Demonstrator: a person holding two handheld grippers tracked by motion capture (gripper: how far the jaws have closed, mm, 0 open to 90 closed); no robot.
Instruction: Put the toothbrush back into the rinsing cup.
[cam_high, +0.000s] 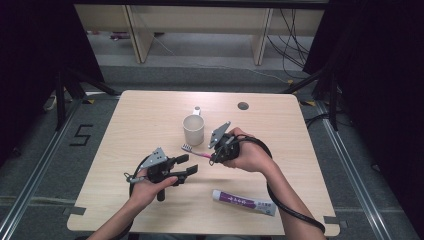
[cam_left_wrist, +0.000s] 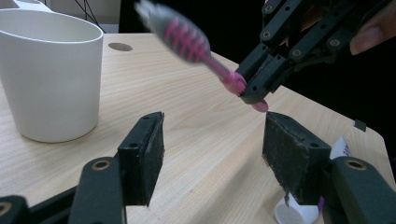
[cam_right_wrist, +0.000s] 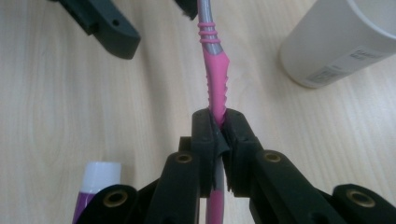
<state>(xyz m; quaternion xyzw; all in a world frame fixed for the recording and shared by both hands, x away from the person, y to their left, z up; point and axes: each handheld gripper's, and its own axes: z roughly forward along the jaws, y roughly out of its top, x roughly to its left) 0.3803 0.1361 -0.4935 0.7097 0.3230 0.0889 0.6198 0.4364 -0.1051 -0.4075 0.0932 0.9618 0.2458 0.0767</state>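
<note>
A pink and grey toothbrush (cam_high: 195, 151) is held above the table, its bristled head pointing left toward the white cup (cam_high: 193, 130). My right gripper (cam_high: 214, 159) is shut on its handle; in the right gripper view the pads (cam_right_wrist: 218, 123) pinch the pink grip (cam_right_wrist: 215, 79). My left gripper (cam_high: 189, 164) hovers just left of it, open. In the left gripper view its jaws (cam_left_wrist: 212, 158) stand wide apart with nothing between them. There the toothbrush (cam_left_wrist: 187, 42) slants above them and the cup (cam_left_wrist: 49, 79) stands at the left.
A white and purple toothpaste tube (cam_high: 244, 202) lies near the front edge of the wooden table (cam_high: 150, 115), with its white cap (cam_right_wrist: 95, 186) toward the grippers. A round cable hole (cam_high: 243, 106) sits at the table's far side. Table legs and cables lie beyond.
</note>
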